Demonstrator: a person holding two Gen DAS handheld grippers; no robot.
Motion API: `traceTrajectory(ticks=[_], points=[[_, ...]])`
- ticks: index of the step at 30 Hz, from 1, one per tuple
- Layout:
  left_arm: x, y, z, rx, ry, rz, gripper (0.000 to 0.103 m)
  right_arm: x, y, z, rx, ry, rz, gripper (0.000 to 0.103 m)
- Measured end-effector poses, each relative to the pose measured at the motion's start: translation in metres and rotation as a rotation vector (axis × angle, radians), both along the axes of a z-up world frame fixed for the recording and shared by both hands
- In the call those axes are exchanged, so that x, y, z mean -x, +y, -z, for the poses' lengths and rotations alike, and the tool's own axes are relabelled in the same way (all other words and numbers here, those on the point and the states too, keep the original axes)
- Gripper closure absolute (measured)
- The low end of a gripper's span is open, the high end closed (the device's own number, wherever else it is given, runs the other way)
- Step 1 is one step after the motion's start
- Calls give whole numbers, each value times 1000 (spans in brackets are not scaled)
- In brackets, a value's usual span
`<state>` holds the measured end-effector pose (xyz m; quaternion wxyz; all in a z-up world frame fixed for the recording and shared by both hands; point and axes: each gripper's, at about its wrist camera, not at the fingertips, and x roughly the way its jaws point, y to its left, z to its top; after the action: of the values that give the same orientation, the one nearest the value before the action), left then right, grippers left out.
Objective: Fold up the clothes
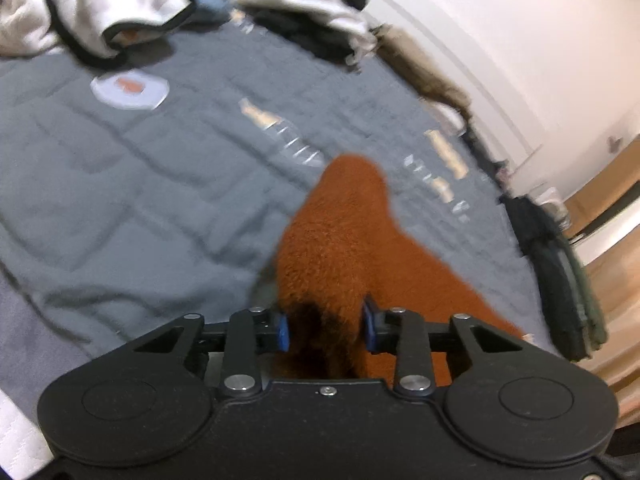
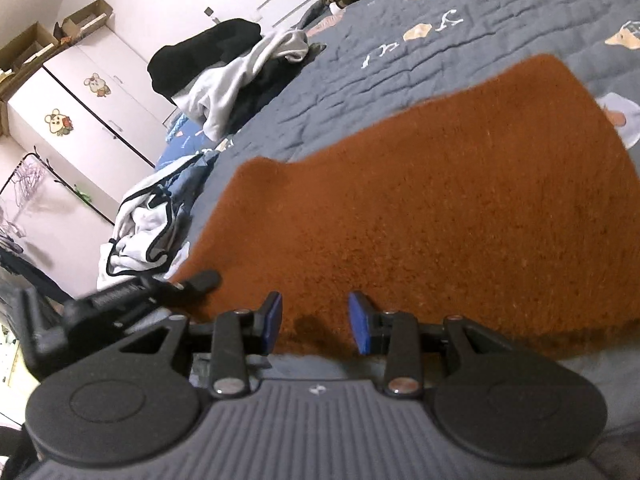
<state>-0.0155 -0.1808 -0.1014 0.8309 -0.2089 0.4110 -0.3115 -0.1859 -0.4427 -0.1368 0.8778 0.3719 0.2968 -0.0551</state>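
Observation:
An orange fuzzy garment (image 1: 340, 248) runs forward from my left gripper (image 1: 326, 330), bunched between its blue pads (image 1: 283, 332), so that gripper is shut on it. In the right wrist view the same garment (image 2: 440, 208) spreads wide and flat over the grey quilt (image 2: 400, 80). Its near edge lies between the fingers of my right gripper (image 2: 316, 322), which stand apart without pinching the cloth, so this gripper is open. The left gripper (image 2: 140, 296) shows at the garment's left corner.
The grey quilted bed (image 1: 120, 180) carries a heap of white, black and blue clothes (image 1: 120, 8) at its far side, seen also as a clothes pile (image 2: 224, 80). Folded dark clothes (image 1: 560, 272) sit at the bed's right edge. White cabinets (image 2: 80, 112) stand by the wall.

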Motion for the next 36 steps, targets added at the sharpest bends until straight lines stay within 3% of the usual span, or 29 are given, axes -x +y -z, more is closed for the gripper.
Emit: traceTrajectory(ticks=[5, 12, 21, 24, 29, 32, 34, 36], points=[[11, -5, -16, 76, -72, 55, 74, 3, -3, 2, -27, -1, 9, 67], [23, -27, -26, 105, -124, 119, 75, 17, -18, -2, -110, -22, 69, 67], [68, -77, -42, 122, -270, 350, 76, 53, -52, -10, -167, -65, 199, 66], [90, -100, -41, 82, -322, 451, 76, 70, -67, -12, -174, -79, 253, 66], [121, -144, -19, -95, -382, 597, 74, 98, -91, -14, -187, -103, 343, 66], [139, -159, -5, -179, -427, 672, 62, 115, -106, -16, -194, -118, 397, 66], [149, -161, -3, -185, -463, 723, 43, 120, -111, -14, -201, -114, 407, 66], [156, -161, -6, -179, -475, 761, 35, 121, -110, -14, -204, -114, 394, 66]])
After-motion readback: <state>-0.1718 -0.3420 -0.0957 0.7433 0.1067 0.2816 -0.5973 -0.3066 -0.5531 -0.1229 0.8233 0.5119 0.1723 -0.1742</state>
